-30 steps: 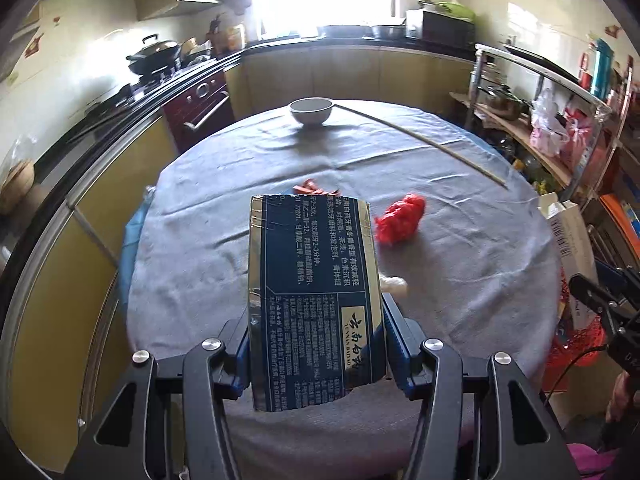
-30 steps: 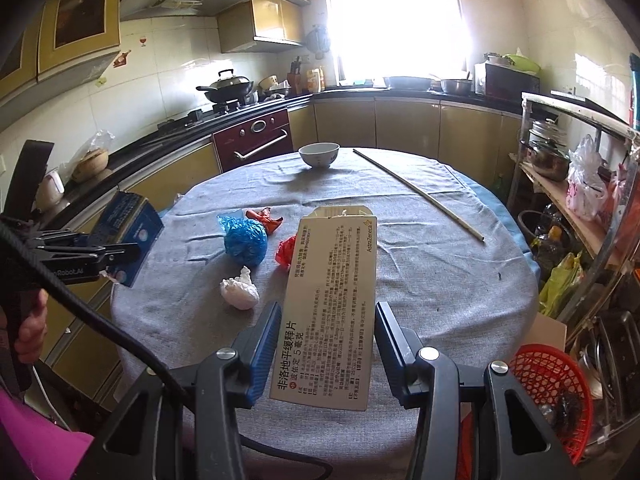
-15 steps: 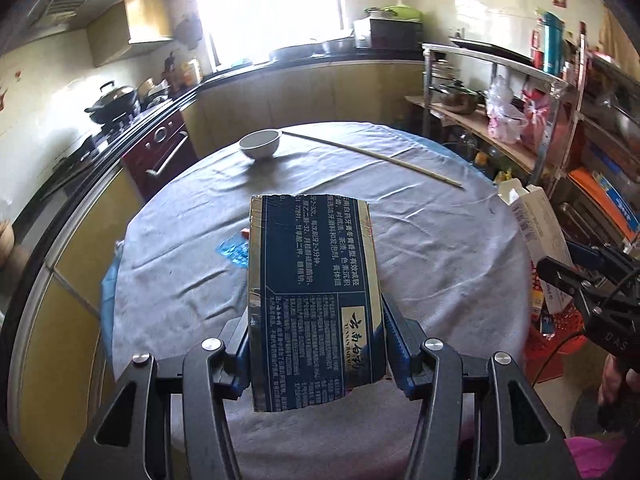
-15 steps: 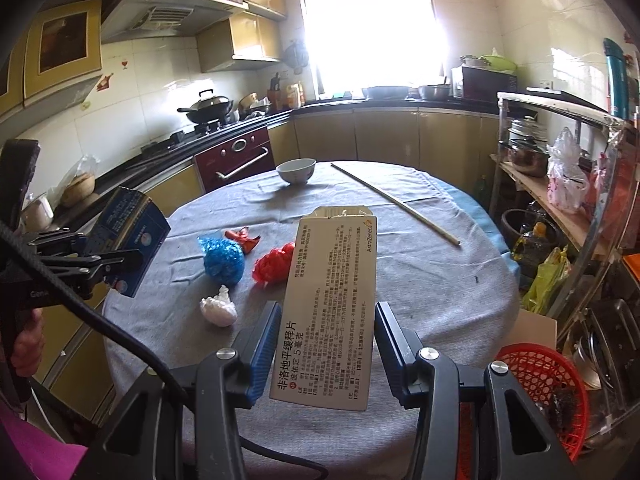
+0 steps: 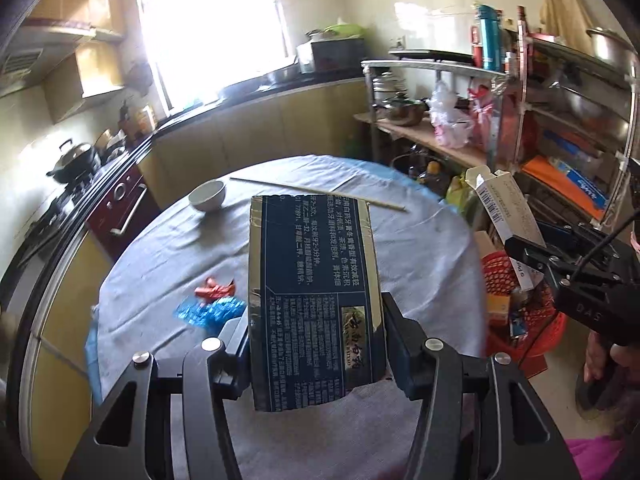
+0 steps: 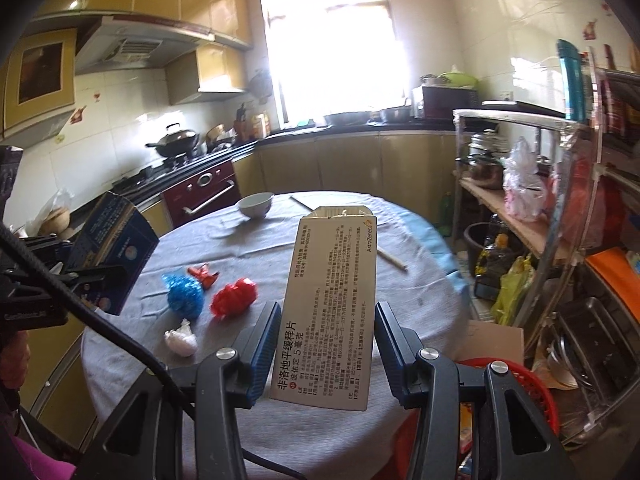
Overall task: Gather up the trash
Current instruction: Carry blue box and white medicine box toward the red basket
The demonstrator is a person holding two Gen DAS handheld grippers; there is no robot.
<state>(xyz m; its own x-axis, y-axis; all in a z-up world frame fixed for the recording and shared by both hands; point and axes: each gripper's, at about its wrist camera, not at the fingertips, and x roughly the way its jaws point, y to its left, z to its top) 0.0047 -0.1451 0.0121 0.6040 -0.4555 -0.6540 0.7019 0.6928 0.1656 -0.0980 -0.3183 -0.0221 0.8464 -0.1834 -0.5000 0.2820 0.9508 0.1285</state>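
Observation:
My left gripper (image 5: pixel 316 344) is shut on a dark blue box (image 5: pixel 314 300) and holds it above the round grey table (image 5: pixel 420 264). My right gripper (image 6: pixel 326 348) is shut on a beige medicine box (image 6: pixel 330 304); in the left wrist view that box (image 5: pixel 508 216) hangs over a red basket (image 5: pixel 516 300) on the floor at the right. On the table lie a blue wrapper ball (image 6: pixel 185 295), a red wrapper ball (image 6: pixel 234 297), a white wad (image 6: pixel 181 337) and a small red wrapper (image 6: pixel 204 273).
A white bowl (image 6: pixel 255 205) and a long stick (image 5: pixel 316 193) lie at the table's far side. A metal rack with pots and bags (image 6: pixel 528 208) stands at the right. Kitchen counters and a stove (image 6: pixel 176 148) run behind.
Both grippers have swung right with their boxes. The red basket has come into the left wrist view, with the right gripper's box above it.

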